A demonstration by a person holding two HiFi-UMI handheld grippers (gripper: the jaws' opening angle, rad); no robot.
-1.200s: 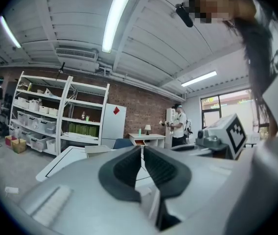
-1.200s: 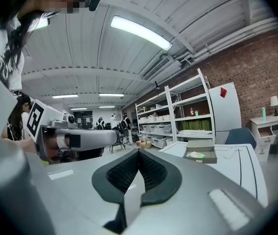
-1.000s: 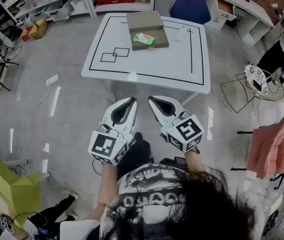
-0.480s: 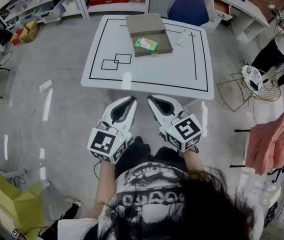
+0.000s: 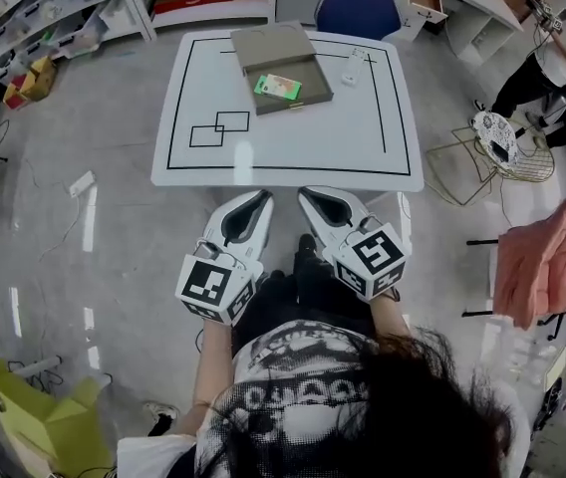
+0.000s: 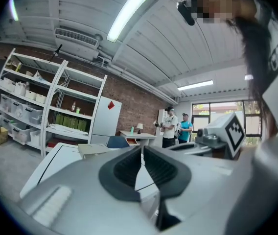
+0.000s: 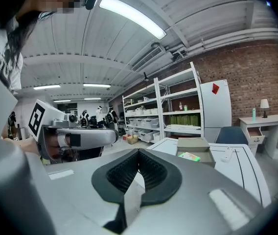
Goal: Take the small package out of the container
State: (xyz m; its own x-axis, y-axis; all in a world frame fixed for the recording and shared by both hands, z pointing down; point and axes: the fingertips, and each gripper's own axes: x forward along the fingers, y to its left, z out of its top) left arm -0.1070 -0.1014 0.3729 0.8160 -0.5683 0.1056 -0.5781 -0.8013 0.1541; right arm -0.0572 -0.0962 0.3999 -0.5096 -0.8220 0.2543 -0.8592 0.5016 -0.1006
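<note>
L gripper (image 5: 259, 200) & R gripper (image 5: 309, 196), jaws closed, empty, side by side near table (image 5: 293, 147); green package (image 5: 277, 86) sits in open box (image 5: 311, 90).

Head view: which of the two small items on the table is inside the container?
The green package, lying in the open tan box; the white item lies on bare tabletop right of it.

No word or number is legible. The small package (image 5: 277, 86), in the container (image 5: 315, 76) near the table's (image 5: 293, 147) far edge, bears print too small to read. A white cabinet (image 6: 104, 124) carries a plain red diamond sign (image 6: 110, 105).
</note>
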